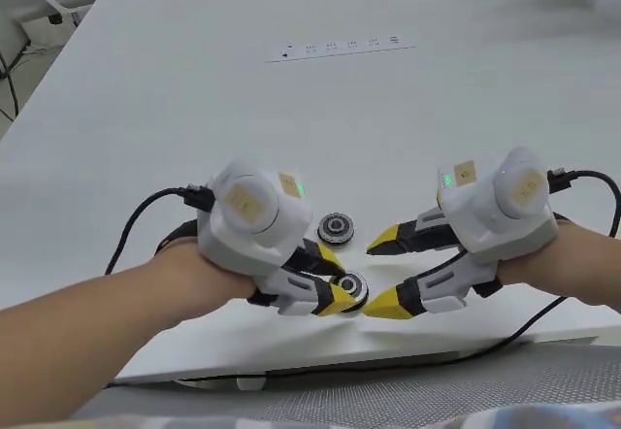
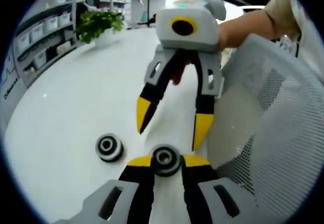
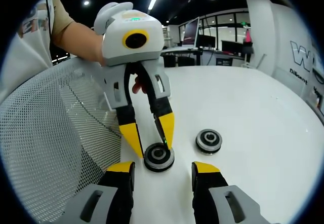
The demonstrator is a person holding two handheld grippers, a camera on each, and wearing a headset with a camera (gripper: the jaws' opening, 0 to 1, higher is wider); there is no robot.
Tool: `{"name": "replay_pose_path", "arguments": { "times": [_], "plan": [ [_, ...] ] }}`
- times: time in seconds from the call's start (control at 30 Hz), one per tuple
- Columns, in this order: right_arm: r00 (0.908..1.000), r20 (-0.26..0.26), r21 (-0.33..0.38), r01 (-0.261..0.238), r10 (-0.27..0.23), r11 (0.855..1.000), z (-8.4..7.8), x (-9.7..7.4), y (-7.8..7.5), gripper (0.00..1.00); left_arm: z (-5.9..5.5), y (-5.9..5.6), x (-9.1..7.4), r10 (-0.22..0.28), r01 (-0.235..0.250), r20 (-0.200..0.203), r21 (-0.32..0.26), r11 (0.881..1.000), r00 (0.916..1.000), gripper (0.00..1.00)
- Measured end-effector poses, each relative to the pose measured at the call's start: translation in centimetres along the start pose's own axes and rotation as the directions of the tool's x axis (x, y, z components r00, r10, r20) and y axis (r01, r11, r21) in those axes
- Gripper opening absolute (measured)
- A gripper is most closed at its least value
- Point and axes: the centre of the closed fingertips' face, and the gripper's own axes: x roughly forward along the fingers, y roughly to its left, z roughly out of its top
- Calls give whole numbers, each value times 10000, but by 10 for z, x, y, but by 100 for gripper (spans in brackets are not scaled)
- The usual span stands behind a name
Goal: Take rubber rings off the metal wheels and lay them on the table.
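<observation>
A small metal wheel with a black rubber ring sits near the table's front edge, and my left gripper is shut on it. In the left gripper view the wheel lies between my yellow fingertips. My right gripper faces it, open, its tips just short of the wheel. Seen from the right gripper view, the left gripper pinches the wheel from above. A second ringed wheel lies flat on the table just beyond, also seen as the second wheel and the second wheel.
The white table stretches away, with a flat power strip at the far middle. Black cables trail from both grippers. The table's front edge is just below the grippers. A mesh chair stands beside it.
</observation>
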Motion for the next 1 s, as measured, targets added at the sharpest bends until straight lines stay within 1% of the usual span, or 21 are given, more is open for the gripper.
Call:
{"name": "replay_pose_path", "arguments": {
  "times": [0.07, 0.23, 0.3, 0.33, 0.37, 0.4, 0.7, 0.9, 1.0],
  "plan": [
    [10000, -7, 0, -8, 8, 10000, 0, 0, 0, 43, 1, 1, 0, 99, -100, 13, 124, 9999, 9999, 19],
    [10000, -41, -22, -23, 23, 10000, 0, 2, -1, 43, 1, 4, 0, 280, -281, 81, 166, 9995, 9996, 15],
    [10000, -52, -51, -46, 45, 10000, -1, 3, 0, 42, 1, 4, 0, 331, -333, 95, 235, 9992, 9994, 14],
    [10000, -55, -66, -60, 59, 10000, -1, 3, 0, 42, 1, 3, 0, 370, -373, 80, 353, 9987, 9993, 14],
    [9999, -67, -72, -84, 84, 9999, -1, 4, 0, 42, 1, 4, 0, 444, -445, 23, 635, 9970, 9990, 14],
    [9999, -73, -80, -105, 104, 9999, -1, 4, 1, 42, 0, 2, 1, 429, -428, -2, 654, 9969, 9991, 14],
    [9996, -151, -222, -249, 246, 9994, -2, 10, 3, 38, 2, 4, 1, 512, -517, 124, 415, 9978, 9986, 14],
    [9992, -193, -180, -359, 356, 9992, -4, 15, 4, 36, 2, 5, 2, 559, -564, 150, 360, 9978, 9983, 14],
    [9994, -113, 2, -340, 340, 9994, -4, 17, 3, 35, 2, 5, 2, 585, -590, 160, 328, 9977, 9982, 14]
  ]
}}
